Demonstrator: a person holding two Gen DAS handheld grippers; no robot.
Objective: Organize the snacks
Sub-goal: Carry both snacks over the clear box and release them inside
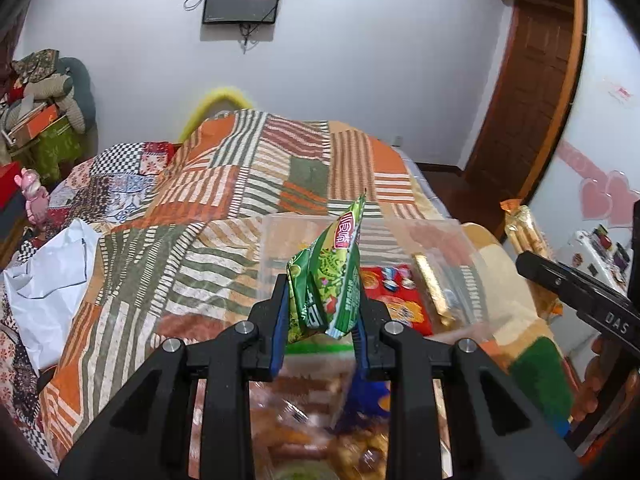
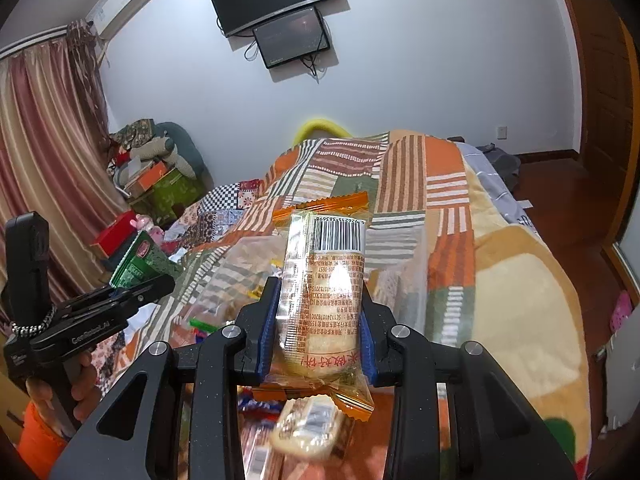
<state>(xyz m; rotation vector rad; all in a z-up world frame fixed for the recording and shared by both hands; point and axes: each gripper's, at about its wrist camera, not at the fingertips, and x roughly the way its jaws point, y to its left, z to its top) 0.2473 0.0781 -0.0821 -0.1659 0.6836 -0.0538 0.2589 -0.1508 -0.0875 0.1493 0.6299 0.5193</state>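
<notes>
Green snack packet (image 1: 326, 280) clamped upright between the blue pads (image 1: 281, 320) of the left gripper (image 1: 322, 326), crumpled low down, top corner pointing up, lifted above a clear plastic box (image 1: 280, 240). Inside that box: a red packet (image 1: 394, 298) and a gold-wrapped bar (image 1: 434, 292), both lying against the floor of it. Clear wrapped rice cracker (image 2: 324, 296) with orange crimped ends and a barcode near the top, held upright, jaws of the right gripper (image 2: 318, 332) pressed on both its sides. Below it, blurred: another pale wrapped cracker (image 2: 308, 428) among loose snacks, not told apart. Clear box walls (image 2: 240, 264) just behind the cracker. Both grippers side by side over the near end of a bed, patchwork quilt (image 1: 224, 184) in orange, green and white stripes spread across it. White plastic bag (image 1: 48, 276) on the quilt's left edge. On the far wall, two dark screens (image 2: 292, 40), one under the other. Wooden door (image 1: 532, 92) to the right, striped curtain (image 2: 44, 152) to the left.
</notes>
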